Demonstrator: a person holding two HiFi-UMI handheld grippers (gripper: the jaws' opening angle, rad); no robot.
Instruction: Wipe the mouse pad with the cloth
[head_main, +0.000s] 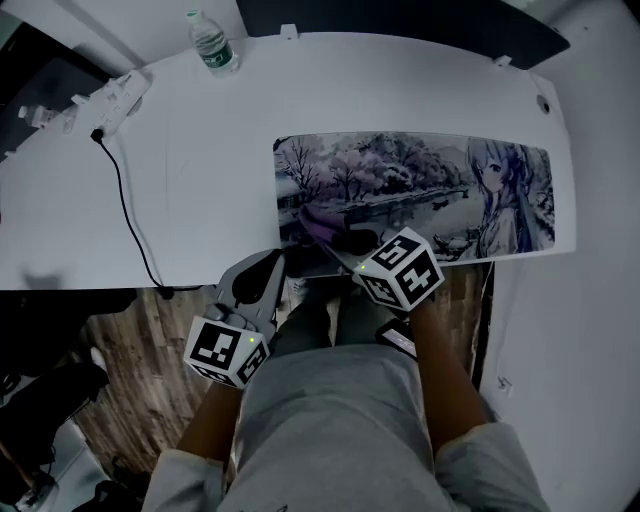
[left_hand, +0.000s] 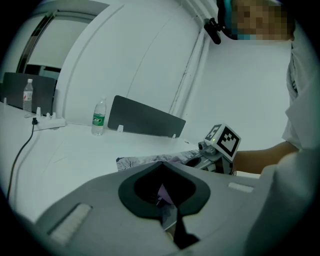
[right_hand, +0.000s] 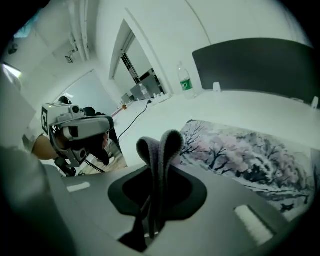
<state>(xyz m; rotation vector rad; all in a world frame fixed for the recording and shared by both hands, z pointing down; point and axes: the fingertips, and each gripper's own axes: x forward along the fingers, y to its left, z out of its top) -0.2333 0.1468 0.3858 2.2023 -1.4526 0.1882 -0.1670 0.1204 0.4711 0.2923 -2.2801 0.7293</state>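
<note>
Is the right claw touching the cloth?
Touching. The right gripper view shows the cloth folded and standing up from between the jaws of the right claw, which are pinched shut on it.

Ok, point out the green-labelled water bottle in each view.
Head view: water bottle, upper left.
Left gripper view: left of centre, beside the dark panel.
Right gripper view: top centre, left of that panel.
Shared landmark: the dark panel, right of the bottle.
</note>
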